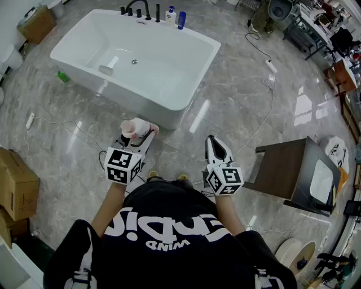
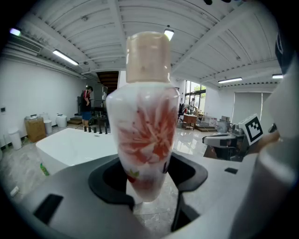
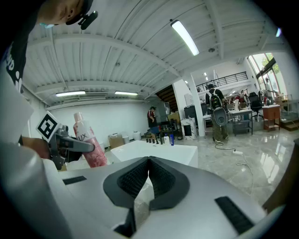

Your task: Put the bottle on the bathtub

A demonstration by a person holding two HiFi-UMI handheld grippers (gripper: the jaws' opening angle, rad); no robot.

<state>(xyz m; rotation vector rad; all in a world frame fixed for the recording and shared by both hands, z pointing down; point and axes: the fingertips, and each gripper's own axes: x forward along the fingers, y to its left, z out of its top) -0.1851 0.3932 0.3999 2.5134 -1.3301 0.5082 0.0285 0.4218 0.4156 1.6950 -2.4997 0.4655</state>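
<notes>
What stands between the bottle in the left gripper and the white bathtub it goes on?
Nothing visible does. The left gripper is shut on the white-and-pink plastic bottle with a beige cap; only bare grey marble floor separates it from the white freestanding bathtub. Black taps and small bottles stand on the far rim only.

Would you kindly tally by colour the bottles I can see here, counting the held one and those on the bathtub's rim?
Pink-and-white bottle, held in the left gripper: 1
White bottle, on the bathtub rim: 1
Blue bottle, beside it on the rim: 1
Total: 3
</notes>
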